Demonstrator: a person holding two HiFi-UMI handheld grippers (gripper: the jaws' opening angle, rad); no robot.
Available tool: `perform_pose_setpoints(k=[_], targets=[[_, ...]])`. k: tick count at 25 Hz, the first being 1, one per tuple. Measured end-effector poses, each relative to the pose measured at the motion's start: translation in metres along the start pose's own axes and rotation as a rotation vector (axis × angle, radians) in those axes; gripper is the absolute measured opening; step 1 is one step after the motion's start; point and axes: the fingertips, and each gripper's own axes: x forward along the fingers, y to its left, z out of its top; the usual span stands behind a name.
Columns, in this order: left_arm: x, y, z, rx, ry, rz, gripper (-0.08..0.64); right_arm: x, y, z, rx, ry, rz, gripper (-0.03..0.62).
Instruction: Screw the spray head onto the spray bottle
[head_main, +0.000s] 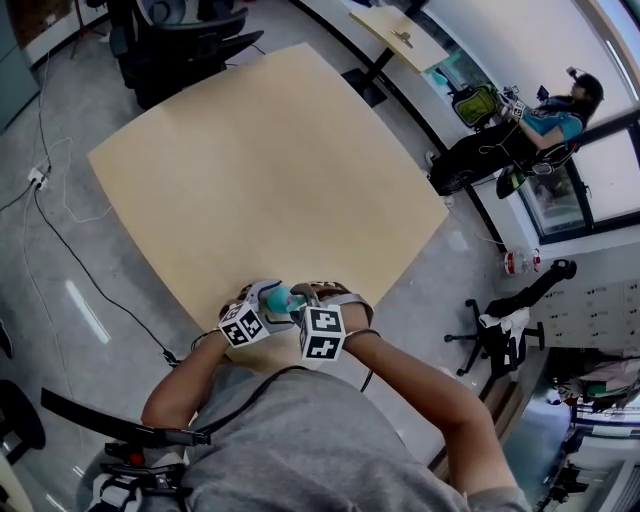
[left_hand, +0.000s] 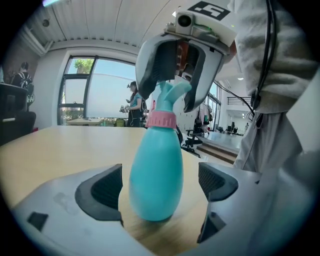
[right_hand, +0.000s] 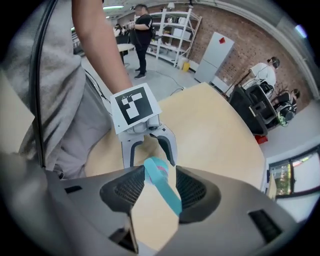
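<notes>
Spray bottle (left_hand: 155, 170) upright on tabletop (head_main: 250, 170) between left tongs (left_hand: 160, 185); tongs released, not touching it. Right tongs (right_hand: 160, 181) clamped on spray head (right_hand: 165, 189) atop bottle, pointing down.

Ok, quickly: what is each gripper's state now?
Left gripper: open, the spray bottle stands between its jaws, untouched.
Right gripper: closed on the spray head.

Bottle (left_hand: 156, 170) on table (left_hand: 55, 147), between left tongs (left_hand: 161, 187) — right tongs (right_hand: 159, 185) round spray head (left_hand: 172, 92)
</notes>
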Motion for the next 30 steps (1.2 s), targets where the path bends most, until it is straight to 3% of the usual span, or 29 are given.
perform_pose_setpoints(k=[4,9,14,18,19,21,23,24,28,30], targets=[[-0.022,0.000,0.001,-0.027,-0.007,0.028,0.449,-0.017,-0.002,0.016,0.055,-0.146,-0.015,0.183],[-0.058,0.004,0.014,-0.035,-0.042,0.086,0.449,-0.041,-0.013,0.021,0.118,-0.215,-0.109,0.183],[-0.110,0.012,0.051,0.004,-0.095,0.183,0.448,-0.088,-0.029,0.015,0.315,-0.329,-0.242,0.183],[-0.160,0.020,0.100,0.062,-0.195,0.273,0.439,-0.139,-0.040,0.012,0.479,-0.467,-0.387,0.182],[-0.173,0.022,0.115,0.092,-0.223,0.294,0.406,-0.152,-0.042,0.013,0.522,-0.507,-0.420,0.181],[-0.195,0.024,0.147,0.190,-0.284,0.330,0.271,-0.177,-0.044,0.015,0.604,-0.579,-0.483,0.176],[-0.211,0.023,0.181,0.285,-0.337,0.352,0.084,-0.204,-0.042,0.015,0.681,-0.647,-0.551,0.053],[-0.217,0.021,0.197,0.307,-0.358,0.358,0.040,-0.217,-0.039,0.014,0.719,-0.686,-0.577,0.018],[-0.238,0.004,0.258,0.137,-0.518,0.384,0.003,-0.267,-0.016,0.009,0.836,-0.849,-0.643,0.006],[-0.249,-0.007,0.277,0.133,-0.539,0.383,0.003,-0.291,-0.003,0.007,0.854,-0.926,-0.673,0.006]])
